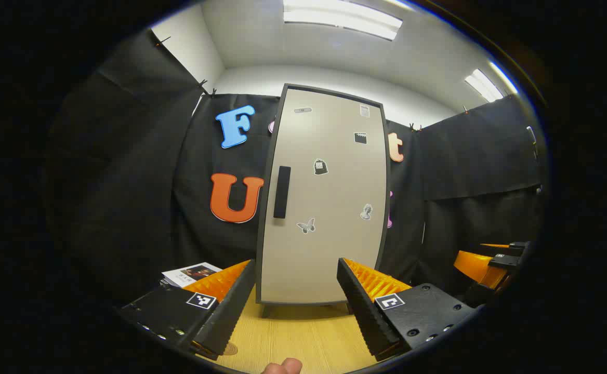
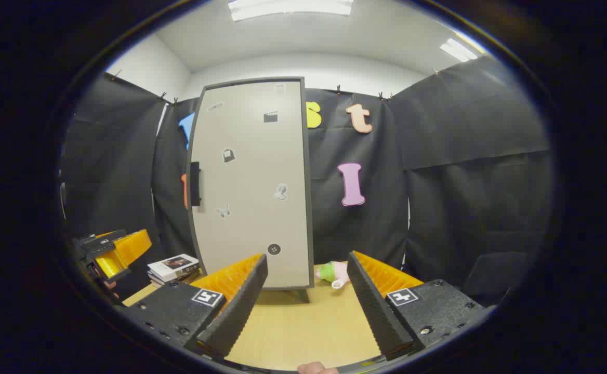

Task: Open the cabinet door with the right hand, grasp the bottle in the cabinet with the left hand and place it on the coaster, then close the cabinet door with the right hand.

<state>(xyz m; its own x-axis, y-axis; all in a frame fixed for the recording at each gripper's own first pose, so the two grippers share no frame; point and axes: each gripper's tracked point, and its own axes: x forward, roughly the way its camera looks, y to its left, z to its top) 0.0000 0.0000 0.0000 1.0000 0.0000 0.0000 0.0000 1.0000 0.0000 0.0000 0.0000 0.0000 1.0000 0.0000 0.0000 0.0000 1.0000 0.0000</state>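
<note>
Tall beige cabinet with dark frame [image 2: 251, 182] stood shut at the wooden bench's [image 2: 303, 327] far edge. Both grippers' fingers were apart, empty. We judged the right gripper [image 2: 303, 304] should hook the black handle [image 2: 195, 184] squarely.

left tool [image 1: 295, 306] fingers spread apart, right tool [image 2: 306, 301] likewise

Left gripper [image 1: 295, 298] with two wedge-shaped jaws, ribbed inner faces, blocky bodies with screws along the edges, a small square black-and-white marker on each, right gripper [image 2: 306, 301] of the same build and markings
</note>
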